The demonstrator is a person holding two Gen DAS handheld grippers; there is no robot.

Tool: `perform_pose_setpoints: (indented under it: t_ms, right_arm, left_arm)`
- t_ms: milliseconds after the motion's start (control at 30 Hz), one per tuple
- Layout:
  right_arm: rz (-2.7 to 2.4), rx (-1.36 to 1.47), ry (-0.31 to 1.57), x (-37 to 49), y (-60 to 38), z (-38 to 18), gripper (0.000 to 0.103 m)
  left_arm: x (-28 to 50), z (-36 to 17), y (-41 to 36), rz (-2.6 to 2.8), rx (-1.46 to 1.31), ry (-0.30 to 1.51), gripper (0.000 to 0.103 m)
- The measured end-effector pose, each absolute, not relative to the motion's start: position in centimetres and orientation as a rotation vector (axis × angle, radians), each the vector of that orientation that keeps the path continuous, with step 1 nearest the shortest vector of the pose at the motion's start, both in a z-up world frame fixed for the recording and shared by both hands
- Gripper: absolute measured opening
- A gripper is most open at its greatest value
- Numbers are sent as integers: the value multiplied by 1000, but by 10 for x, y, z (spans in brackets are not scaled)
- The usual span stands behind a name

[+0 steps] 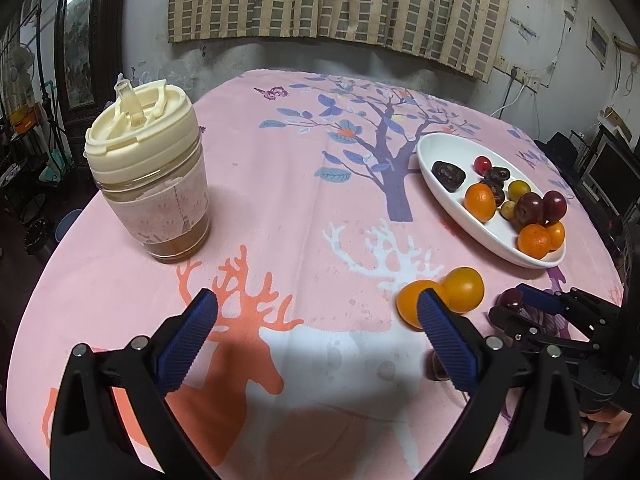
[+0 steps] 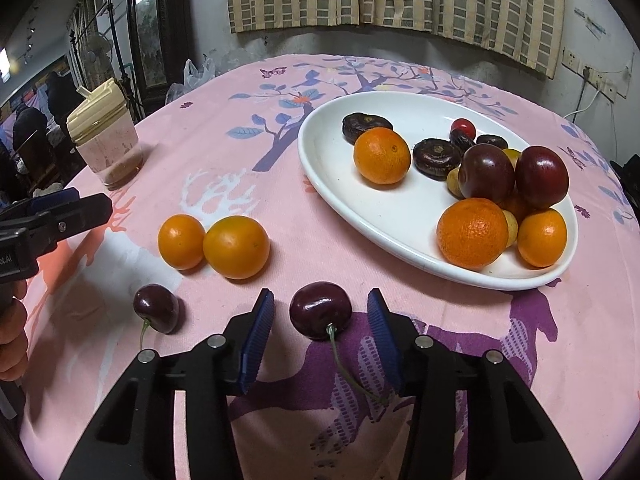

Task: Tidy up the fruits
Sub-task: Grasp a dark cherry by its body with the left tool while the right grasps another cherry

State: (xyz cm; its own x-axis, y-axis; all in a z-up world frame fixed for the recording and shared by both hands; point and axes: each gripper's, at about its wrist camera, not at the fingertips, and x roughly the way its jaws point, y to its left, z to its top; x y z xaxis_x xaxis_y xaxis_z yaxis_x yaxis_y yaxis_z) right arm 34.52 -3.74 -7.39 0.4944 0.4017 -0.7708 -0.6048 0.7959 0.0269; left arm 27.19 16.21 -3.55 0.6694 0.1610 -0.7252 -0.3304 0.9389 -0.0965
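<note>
Between the blue pads of the right claw (image 2: 320, 320) sits a dark cherry (image 2: 320, 310), its stem trailing back toward the wrist. A gap shows on each side of the fruit, so the pads do not press it yet; the claw is released around it, not clenched. The left claw (image 1: 316, 320) hangs wide and empty over the cloth (image 1: 280, 200), with two oranges (image 2: 236, 247) just beyond its right finger.

Ahead and to the right of the right claw lies the white plate (image 2: 328, 184), already carrying oranges, plums and dark dried fruit. A second cherry (image 2: 156, 307) rests to the left of the right claw, near the oranges.

To do this pick well, I judge the pads should meet the cherry at its widest part, level with the cloth, and squeeze only lightly: the skin looks glossy and round, so it may squirt forward if pinched near the tip. Keep the stem free of the pads, then lift clear before swinging toward the plate's open near side.
</note>
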Motion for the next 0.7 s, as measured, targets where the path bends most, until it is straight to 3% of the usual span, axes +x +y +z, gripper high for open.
perform_pose_setpoints:
  t_ms: [100, 233, 700]
  right_arm:
    - [616, -264, 863, 346, -37, -75, 47]
    - [616, -261, 872, 348, -39, -76, 31]
    - [603, -135, 783, 346, -64, -42, 31]
  left_arm:
    - [271, -37, 163, 283, -227, 794, 98]
    - [269, -39, 165, 286, -231, 797, 98]
    - [271, -45, 141, 47, -219, 829, 97]
